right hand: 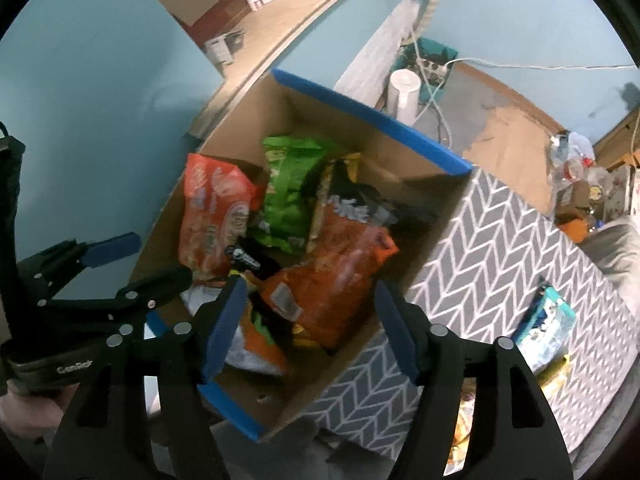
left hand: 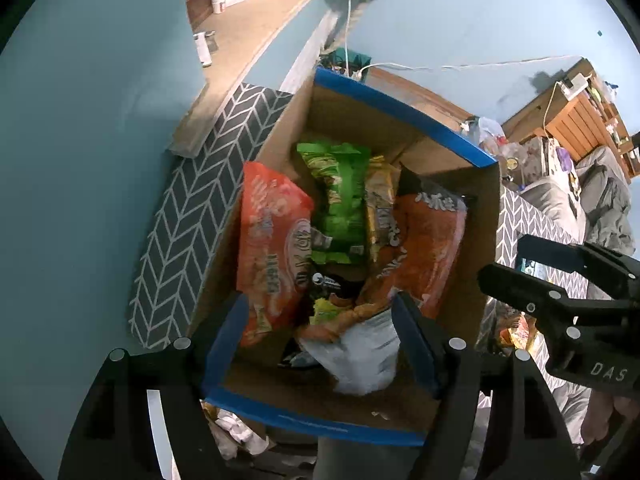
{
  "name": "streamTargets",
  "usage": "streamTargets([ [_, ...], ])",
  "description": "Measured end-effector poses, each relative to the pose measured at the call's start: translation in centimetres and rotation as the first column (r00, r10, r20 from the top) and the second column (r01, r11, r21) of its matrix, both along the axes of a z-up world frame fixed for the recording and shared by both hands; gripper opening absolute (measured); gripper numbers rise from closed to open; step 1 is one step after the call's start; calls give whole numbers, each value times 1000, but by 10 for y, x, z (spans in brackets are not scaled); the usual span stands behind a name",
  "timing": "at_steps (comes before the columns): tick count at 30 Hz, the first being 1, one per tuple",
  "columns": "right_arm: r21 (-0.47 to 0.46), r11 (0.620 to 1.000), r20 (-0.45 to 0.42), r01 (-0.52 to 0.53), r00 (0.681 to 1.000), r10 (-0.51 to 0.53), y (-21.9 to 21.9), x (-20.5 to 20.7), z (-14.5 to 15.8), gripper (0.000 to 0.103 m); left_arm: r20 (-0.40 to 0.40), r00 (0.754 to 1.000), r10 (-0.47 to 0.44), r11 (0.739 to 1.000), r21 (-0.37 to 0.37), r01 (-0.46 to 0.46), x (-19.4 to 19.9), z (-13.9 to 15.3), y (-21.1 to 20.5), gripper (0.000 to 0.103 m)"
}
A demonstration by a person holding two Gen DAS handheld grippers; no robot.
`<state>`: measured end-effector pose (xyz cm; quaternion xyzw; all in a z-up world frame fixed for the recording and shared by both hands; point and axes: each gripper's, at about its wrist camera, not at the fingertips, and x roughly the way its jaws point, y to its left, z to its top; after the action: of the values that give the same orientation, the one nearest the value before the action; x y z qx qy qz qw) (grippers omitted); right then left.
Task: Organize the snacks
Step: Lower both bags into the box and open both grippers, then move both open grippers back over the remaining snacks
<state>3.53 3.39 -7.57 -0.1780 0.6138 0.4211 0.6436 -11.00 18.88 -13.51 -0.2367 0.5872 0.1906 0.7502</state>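
Observation:
A cardboard box (left hand: pixel 404 112) with a blue-taped rim stands open below both grippers. Inside lie several snack bags: a red-orange one (left hand: pixel 272 248) at the left, a green one (left hand: pixel 340 204), a yellow one (left hand: pixel 380 200), an orange one (left hand: pixel 432 248) and a white one (left hand: pixel 368 356). My left gripper (left hand: pixel 320 344) hangs open over the near end of the box, above the white bag. My right gripper (right hand: pixel 310 328) is open too, with the orange bag (right hand: pixel 336 280) lying loose in the box between its fingers. Each gripper shows in the other's view: the right (left hand: pixel 504 260), the left (right hand: pixel 156 260).
The box rests on a grey herringbone-patterned surface (right hand: pixel 500 248). A blue-and-white snack pack (right hand: pixel 544 324) and yellow packs (right hand: pixel 556 376) lie on it to the right. Behind are a wooden desk (left hand: pixel 248 28), a white cylinder (right hand: pixel 404 92), cables and a blue wall.

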Motion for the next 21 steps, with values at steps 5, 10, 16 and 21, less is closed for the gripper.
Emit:
streamTargets([
  [5, -9, 1000, 37, 20, 999, -20, -15, 9, 8, 69, 8, 1000, -22, 1000, 8, 22, 8, 7, -9, 75],
  [10, -17, 998, 61, 59, 996, -58, -33, 18, 14, 70, 22, 999, -43, 999, 12, 43, 17, 16, -19, 75],
  [16, -26, 993, 61, 114, 992, -112, -55, 28, 15, 70, 34, 995, -93, 996, 12, 93, 33, 23, -37, 75],
  [21, -34, 987, 60, 159, 986, -157, -80, 36, 15, 70, 38, 989, -143, 990, 3, 143, 47, 26, -57, 75],
])
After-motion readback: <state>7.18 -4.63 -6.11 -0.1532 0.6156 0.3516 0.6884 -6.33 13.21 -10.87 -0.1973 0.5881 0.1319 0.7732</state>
